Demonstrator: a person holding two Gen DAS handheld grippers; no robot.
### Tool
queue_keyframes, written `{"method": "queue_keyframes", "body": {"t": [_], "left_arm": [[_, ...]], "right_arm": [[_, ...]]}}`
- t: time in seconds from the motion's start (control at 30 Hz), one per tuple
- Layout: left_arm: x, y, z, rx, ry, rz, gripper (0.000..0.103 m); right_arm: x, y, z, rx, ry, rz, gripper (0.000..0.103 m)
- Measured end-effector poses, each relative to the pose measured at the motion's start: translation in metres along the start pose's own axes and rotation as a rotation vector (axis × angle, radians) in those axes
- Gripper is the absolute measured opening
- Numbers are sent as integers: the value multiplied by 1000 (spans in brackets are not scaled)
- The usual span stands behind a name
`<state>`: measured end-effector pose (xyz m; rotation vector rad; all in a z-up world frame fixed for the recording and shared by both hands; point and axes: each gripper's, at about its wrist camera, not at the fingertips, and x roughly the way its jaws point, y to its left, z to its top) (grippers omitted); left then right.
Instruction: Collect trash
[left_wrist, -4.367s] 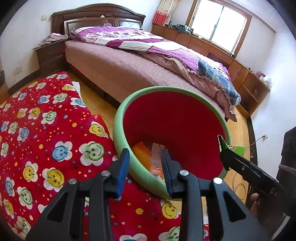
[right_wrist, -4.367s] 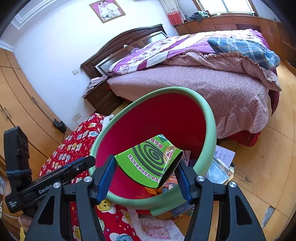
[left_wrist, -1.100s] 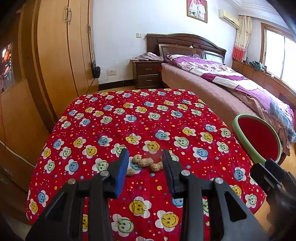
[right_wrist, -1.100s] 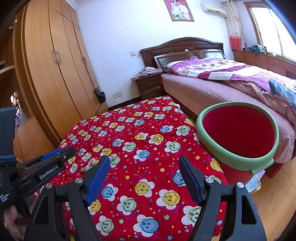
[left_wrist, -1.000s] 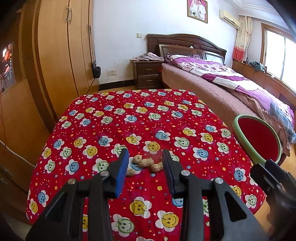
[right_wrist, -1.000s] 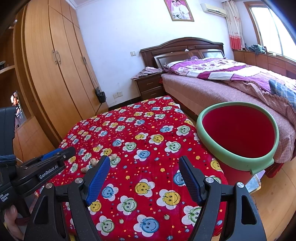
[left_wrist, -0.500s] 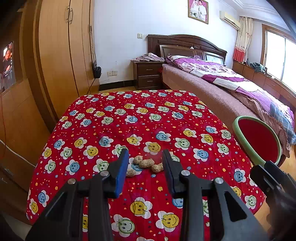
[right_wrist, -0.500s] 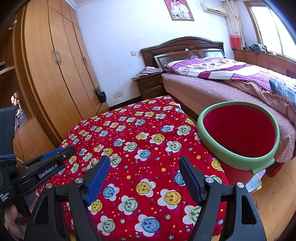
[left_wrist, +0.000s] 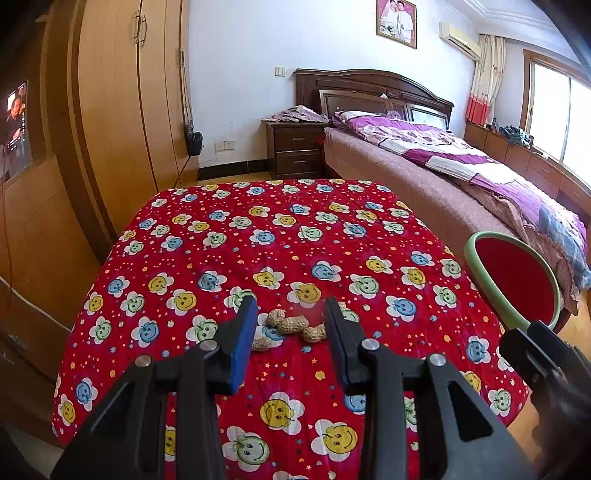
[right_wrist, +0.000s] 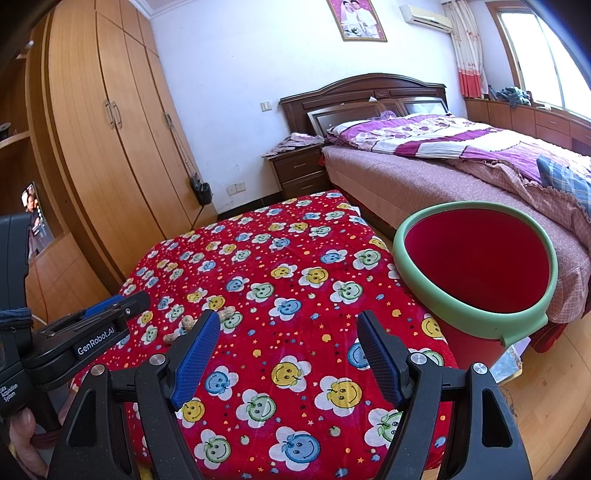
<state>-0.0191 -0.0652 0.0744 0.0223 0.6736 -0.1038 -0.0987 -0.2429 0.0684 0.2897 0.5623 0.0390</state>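
Several peanut shells (left_wrist: 291, 325) lie in a small cluster on the red smiley-flower tablecloth (left_wrist: 277, 236). My left gripper (left_wrist: 290, 321) is open and empty, hovering just above and in front of the shells, which show between its fingers. The shells also show in the right wrist view (right_wrist: 190, 322), beside the left gripper's body (right_wrist: 92, 338). My right gripper (right_wrist: 288, 341) is open wide and empty above the cloth's near right part. The red bin with a green rim (right_wrist: 476, 266) stands at the table's right edge; it also shows in the left wrist view (left_wrist: 513, 280).
A bed (right_wrist: 461, 162) with purple bedding lies beyond the bin. A dark nightstand (left_wrist: 295, 149) stands at its head. A tall wooden wardrobe (right_wrist: 103, 140) lines the left wall. Papers and packaging lie on the wooden floor (right_wrist: 517, 365) beside the bin.
4.4 s ago the right gripper held a green box over the bin; it is now empty and both grippers are back over the table. In the last second almost nothing moved.
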Motion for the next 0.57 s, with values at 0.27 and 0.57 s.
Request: {"method": "queue_keyframes", "body": {"t": [0.27, 0.57], "left_arm": [[0, 0, 0, -1, 1, 2, 37], [-1, 1, 2, -6, 5, 0, 37]], "right_arm": [[-1, 0, 0, 3, 2, 2, 78], [-1, 0, 1, 4, 2, 0, 78]]}}
